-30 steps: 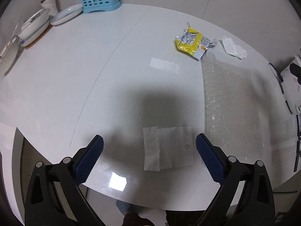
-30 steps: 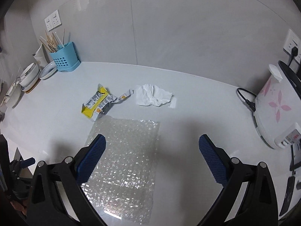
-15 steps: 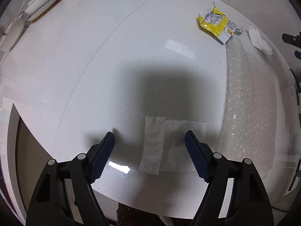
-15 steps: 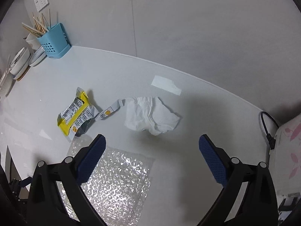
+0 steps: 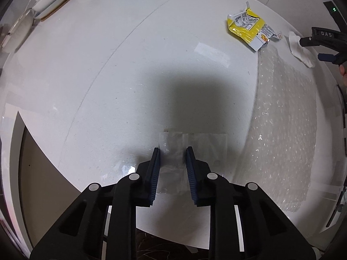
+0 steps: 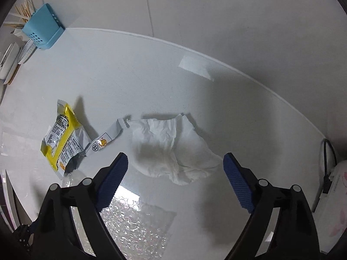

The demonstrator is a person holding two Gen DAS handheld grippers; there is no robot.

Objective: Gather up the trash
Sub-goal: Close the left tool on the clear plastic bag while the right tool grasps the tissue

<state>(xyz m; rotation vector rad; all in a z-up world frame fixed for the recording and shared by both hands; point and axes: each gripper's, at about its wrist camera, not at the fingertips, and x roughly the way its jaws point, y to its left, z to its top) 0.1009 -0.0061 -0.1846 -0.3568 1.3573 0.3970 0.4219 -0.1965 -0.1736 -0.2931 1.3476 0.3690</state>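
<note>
On the white counter (image 5: 108,75) lies a flat clear plastic bag (image 5: 206,145). My left gripper (image 5: 172,157) points straight down at it. Its jaws are closing, with the bag's folded left flap lying slightly wrinkled in the narrow gap between them. A crumpled white tissue (image 6: 171,147) lies between the tips of my right gripper (image 6: 175,158), whose wide jaws are starting to close without touching it. In the left wrist view, the right gripper (image 5: 309,48) hovers over that tissue (image 5: 303,54). A torn yellow wrapper (image 6: 63,138) (image 5: 249,28) and a bubble wrap sheet (image 5: 286,119) (image 6: 134,227) lie nearby.
A blue utensil holder (image 6: 43,26) and stacked plates (image 5: 54,2) stand at the far left by the wall. A flowered white appliance (image 6: 338,205) with a black cord (image 6: 327,169) is at the right. The counter's front edge (image 5: 21,130) runs close under the left gripper.
The left jaws have narrowed from wide open to a small gap around the bag's flap. The right gripper has travelled from above the bubble wrap to over the tissue and come lower.
</note>
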